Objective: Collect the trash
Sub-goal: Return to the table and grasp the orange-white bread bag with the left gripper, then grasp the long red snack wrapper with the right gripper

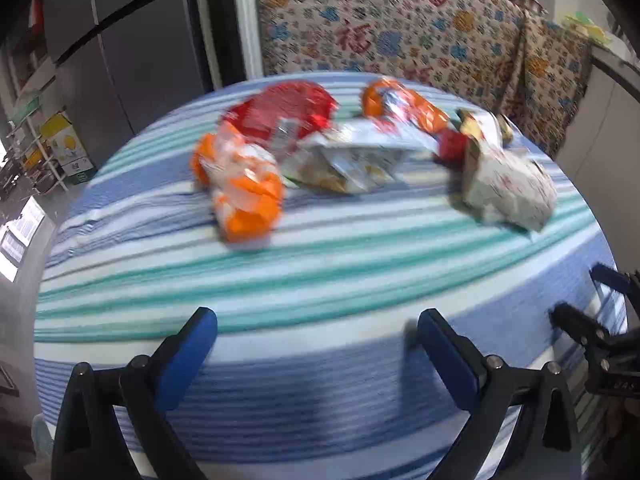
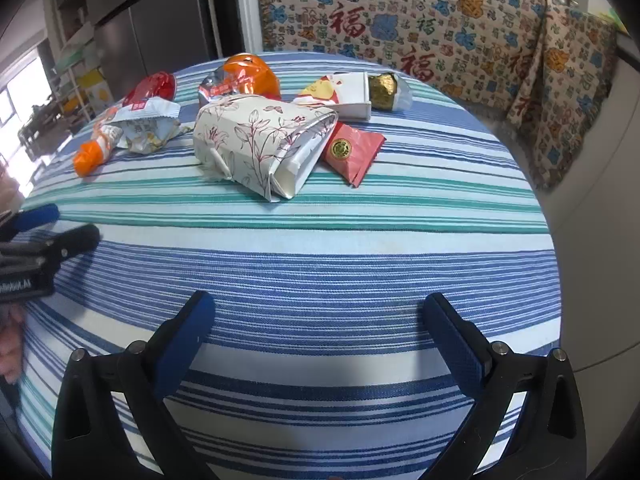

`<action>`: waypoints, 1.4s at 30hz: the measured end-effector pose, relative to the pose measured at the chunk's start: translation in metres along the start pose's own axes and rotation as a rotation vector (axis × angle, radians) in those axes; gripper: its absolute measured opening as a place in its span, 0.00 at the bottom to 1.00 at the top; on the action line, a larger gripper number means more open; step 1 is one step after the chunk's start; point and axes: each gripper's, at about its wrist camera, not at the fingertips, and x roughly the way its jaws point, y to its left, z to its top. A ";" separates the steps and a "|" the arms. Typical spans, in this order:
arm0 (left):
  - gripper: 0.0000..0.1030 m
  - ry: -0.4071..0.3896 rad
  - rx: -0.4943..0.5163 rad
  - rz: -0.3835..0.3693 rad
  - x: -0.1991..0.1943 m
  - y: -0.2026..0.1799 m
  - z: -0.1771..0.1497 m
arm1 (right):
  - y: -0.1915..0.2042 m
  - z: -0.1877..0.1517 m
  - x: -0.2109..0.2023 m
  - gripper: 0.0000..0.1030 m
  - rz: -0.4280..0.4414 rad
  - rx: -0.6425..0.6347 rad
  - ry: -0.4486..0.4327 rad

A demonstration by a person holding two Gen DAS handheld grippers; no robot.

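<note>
Several pieces of trash lie across the far half of a round table with a blue, white and green striped cloth [image 2: 320,240]. In the left wrist view they are blurred: an orange and white wrapper [image 1: 244,188], a red wrapper [image 1: 288,112], a white snack bag [image 1: 352,156], a floral paper box [image 1: 508,188]. The right wrist view shows the floral box [image 2: 260,140], a red sachet [image 2: 352,152] and a white carton [image 2: 344,92] with a gold wrapper [image 2: 384,86]. My left gripper [image 1: 316,320] and right gripper [image 2: 319,302] hover side by side over the near cloth, both open and holding nothing.
Behind the table stands furniture draped in a patterned cloth with red characters [image 2: 440,20]. A grey refrigerator [image 2: 160,20] and shelves stand at the back left. A hand [image 2: 10,344] shows at the left edge of the right wrist view.
</note>
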 end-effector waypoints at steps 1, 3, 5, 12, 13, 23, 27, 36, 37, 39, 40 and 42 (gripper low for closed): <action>0.98 -0.011 -0.013 -0.003 -0.001 0.007 0.004 | 0.000 0.000 0.000 1.00 0.000 0.000 0.000; 0.98 -0.031 -0.046 -0.023 -0.002 0.024 0.016 | 0.000 0.000 0.000 1.00 0.000 0.000 0.000; 0.98 -0.049 -0.062 -0.021 -0.001 0.036 0.028 | 0.000 0.000 0.000 1.00 0.000 0.001 0.000; 0.85 -0.049 -0.001 -0.016 0.021 0.042 0.054 | 0.000 0.000 0.000 1.00 0.000 0.001 0.000; 0.63 -0.044 0.012 -0.025 0.022 0.041 0.054 | 0.000 0.000 0.000 1.00 0.000 0.001 0.000; 0.46 -0.013 0.045 -0.147 -0.029 0.034 0.001 | 0.000 0.000 0.001 1.00 0.000 0.001 0.000; 0.47 0.004 0.096 -0.205 -0.047 0.014 -0.025 | 0.000 0.000 0.000 1.00 0.003 -0.001 0.001; 0.62 0.032 0.129 -0.139 -0.031 -0.011 -0.029 | -0.001 -0.001 0.000 1.00 0.004 -0.002 0.001; 0.62 0.034 0.122 -0.127 -0.030 -0.010 -0.028 | -0.001 -0.001 0.000 1.00 0.004 -0.002 0.001; 0.62 0.030 0.105 -0.103 -0.027 -0.007 -0.026 | -0.001 -0.001 0.000 1.00 0.004 -0.002 0.001; 0.62 0.028 0.099 -0.095 -0.026 -0.005 -0.025 | -0.001 -0.001 0.000 1.00 0.004 -0.002 0.001; 0.64 0.021 0.092 -0.082 -0.024 -0.002 -0.024 | -0.001 -0.001 0.000 1.00 0.004 -0.002 0.001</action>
